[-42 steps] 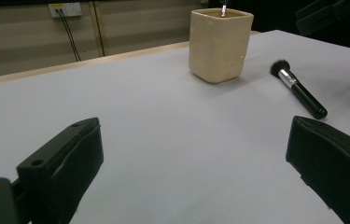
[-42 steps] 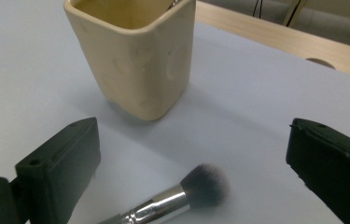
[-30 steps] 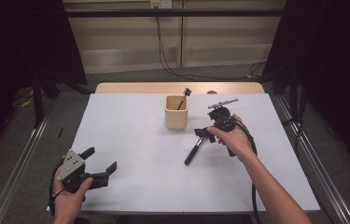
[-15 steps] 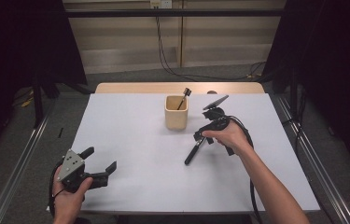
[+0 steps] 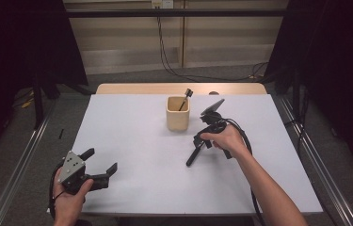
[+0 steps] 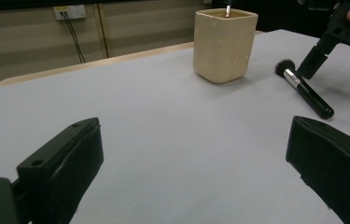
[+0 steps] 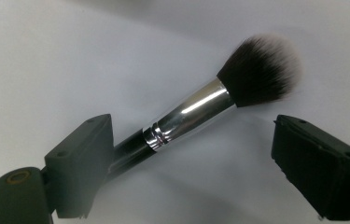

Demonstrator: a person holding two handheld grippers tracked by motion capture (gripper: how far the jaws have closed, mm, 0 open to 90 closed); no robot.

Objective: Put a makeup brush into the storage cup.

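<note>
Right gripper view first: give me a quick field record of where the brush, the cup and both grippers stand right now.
brush: makeup brush lying flat on the white table, between the right gripper's open jaws, not gripped
right gripper: open, lowered over the brush's head end
cup: beige cup upright beyond the brush, a thin tool standing in it
left gripper: open, holding nothing, at the table's near left

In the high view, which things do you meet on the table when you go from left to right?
left gripper → beige cup → makeup brush → right gripper
</note>
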